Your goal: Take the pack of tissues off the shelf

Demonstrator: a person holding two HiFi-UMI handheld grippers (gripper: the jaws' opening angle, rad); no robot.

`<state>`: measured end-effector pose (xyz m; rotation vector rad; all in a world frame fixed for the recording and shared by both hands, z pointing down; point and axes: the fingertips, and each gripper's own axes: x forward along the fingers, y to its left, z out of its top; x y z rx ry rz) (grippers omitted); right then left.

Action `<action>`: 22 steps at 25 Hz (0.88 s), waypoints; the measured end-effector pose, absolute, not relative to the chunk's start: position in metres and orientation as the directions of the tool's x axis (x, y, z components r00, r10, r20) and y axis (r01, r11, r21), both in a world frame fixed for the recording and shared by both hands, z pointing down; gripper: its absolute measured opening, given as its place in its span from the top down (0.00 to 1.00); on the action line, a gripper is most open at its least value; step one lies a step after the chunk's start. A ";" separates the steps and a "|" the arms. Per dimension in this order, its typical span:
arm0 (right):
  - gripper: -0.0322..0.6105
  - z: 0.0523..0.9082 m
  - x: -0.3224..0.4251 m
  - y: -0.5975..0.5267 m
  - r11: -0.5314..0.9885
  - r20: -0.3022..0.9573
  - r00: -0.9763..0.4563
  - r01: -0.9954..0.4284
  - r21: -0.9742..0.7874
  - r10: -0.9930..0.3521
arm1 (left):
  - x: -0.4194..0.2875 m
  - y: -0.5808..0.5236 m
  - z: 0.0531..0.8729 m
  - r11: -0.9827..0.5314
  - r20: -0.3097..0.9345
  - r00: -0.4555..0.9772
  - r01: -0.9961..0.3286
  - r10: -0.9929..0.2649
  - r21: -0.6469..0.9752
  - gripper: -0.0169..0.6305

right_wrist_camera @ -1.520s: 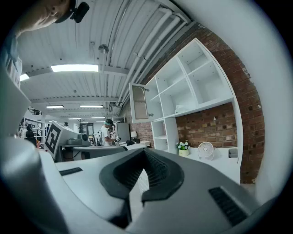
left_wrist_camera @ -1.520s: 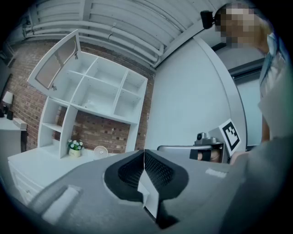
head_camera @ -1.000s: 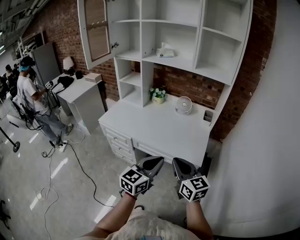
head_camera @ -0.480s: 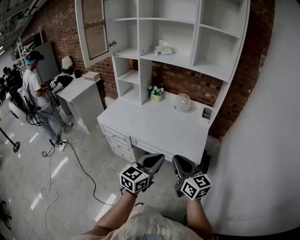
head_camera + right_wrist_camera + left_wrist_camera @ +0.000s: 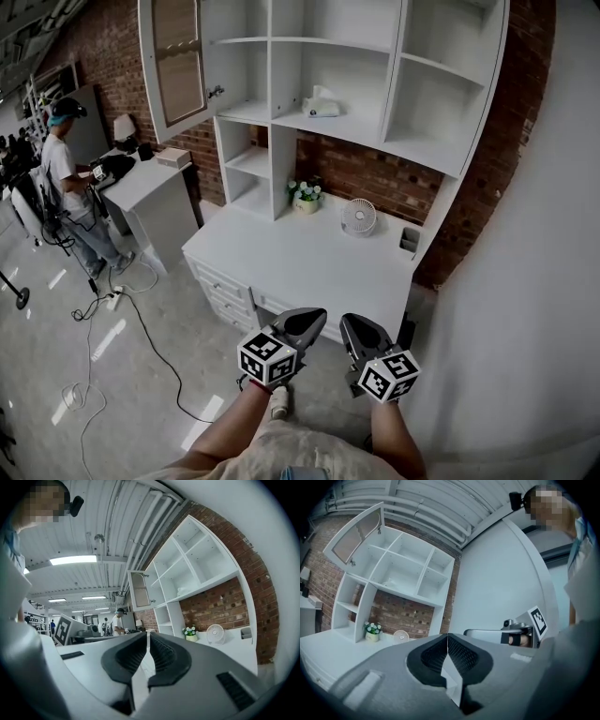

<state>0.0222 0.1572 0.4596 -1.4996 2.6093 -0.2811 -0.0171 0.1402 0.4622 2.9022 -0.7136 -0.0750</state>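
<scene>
The pack of tissues (image 5: 321,105) lies white and crumpled-topped on the middle shelf of the white shelf unit (image 5: 394,141) above the desk. In the right gripper view it is a small white shape (image 5: 182,590) on that shelf. Both grippers hang low in front of my body, far short of the desk and the shelf. My left gripper (image 5: 313,316) is shut with nothing in it; its jaws meet in a line (image 5: 448,636). Beside it my right gripper (image 5: 350,321) is shut and empty too (image 5: 148,634).
A white desk (image 5: 281,258) with drawers stands under the shelves; on it are a small fan (image 5: 357,217), a flower pot (image 5: 305,194) and a small box (image 5: 410,242). A cabinet door (image 5: 173,66) hangs open at upper left. A person (image 5: 66,178) stands by a side table (image 5: 141,183). Cables (image 5: 122,319) cross the floor.
The desk and shelves have drifted left and grown slightly in the head view. Both grippers keep their low place and stay shut. The person at left has shifted.
</scene>
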 end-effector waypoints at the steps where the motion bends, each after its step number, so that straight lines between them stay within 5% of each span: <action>1: 0.92 0.460 0.023 0.148 0.495 -0.009 -0.505 -0.841 -0.219 -0.863 | -0.016 0.130 0.462 -0.875 -0.014 0.886 -0.456 -0.464 0.161 0.96; 22: 0.92 0.453 -0.013 -0.080 0.485 0.002 -0.497 -0.847 -0.218 -0.867 | -0.054 -0.097 0.451 -0.881 -0.019 0.892 -0.442 -0.451 0.166 0.96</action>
